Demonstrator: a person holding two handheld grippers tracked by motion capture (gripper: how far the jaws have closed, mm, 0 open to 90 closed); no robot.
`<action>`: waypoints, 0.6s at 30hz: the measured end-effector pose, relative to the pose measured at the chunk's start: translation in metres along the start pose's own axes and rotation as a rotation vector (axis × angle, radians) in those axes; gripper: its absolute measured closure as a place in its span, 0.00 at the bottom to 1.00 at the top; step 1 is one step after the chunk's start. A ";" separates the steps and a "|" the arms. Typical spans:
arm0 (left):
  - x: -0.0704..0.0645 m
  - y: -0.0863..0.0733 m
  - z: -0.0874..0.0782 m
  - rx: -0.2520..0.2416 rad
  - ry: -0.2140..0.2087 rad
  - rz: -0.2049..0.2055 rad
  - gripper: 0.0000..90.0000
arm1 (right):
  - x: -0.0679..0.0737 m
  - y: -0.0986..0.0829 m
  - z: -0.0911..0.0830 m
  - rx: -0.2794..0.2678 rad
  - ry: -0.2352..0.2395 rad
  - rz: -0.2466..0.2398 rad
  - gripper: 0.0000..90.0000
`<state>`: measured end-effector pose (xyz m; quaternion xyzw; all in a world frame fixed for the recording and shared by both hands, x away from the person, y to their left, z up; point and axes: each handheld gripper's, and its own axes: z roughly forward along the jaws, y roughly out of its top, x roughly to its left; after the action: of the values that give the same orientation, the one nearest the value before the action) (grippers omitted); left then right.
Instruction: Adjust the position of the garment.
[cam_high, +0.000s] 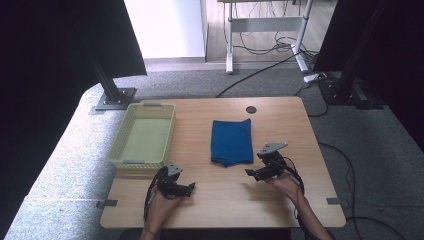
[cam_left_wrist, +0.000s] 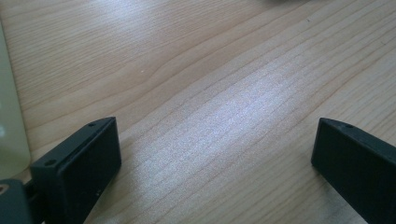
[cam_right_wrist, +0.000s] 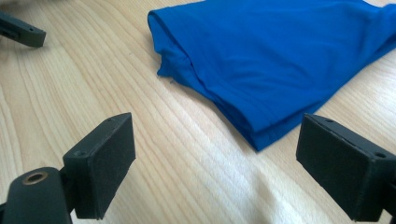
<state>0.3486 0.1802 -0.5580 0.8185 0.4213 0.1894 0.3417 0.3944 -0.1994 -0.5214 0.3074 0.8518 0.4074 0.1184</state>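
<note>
A pale wooden worktop (cam_high: 280, 200) stands on grey carpet, with dark screens to either side. The right tongs (cam_high: 256, 173) gape wide and hold nothing, hovering just beside the near right corner of the folded blue cloth (cam_high: 231, 141); in the right gripper view the cloth (cam_right_wrist: 280, 60) lies just ahead of the spread jaws. The left tongs (cam_high: 189, 188) are also wide open and empty, over bare wood near the cloth's near left side. A yellow basket (cam_high: 122, 162) sits left of the cloth.
</note>
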 end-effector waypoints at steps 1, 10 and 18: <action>0.000 0.000 0.000 0.000 0.000 0.000 0.01 | 0.000 -0.002 -0.002 -0.004 0.000 0.001 0.13; 0.000 0.000 0.000 0.000 0.001 -0.001 0.01 | 0.000 -0.023 -0.016 -0.017 -0.014 0.026 0.13; 0.000 0.000 0.000 -0.001 0.002 -0.001 0.01 | -0.001 -0.045 -0.027 -0.020 -0.043 0.048 0.13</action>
<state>0.3486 0.1799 -0.5580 0.8180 0.4219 0.1900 0.3417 0.3642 -0.2385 -0.5388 0.3352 0.8374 0.4118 0.1296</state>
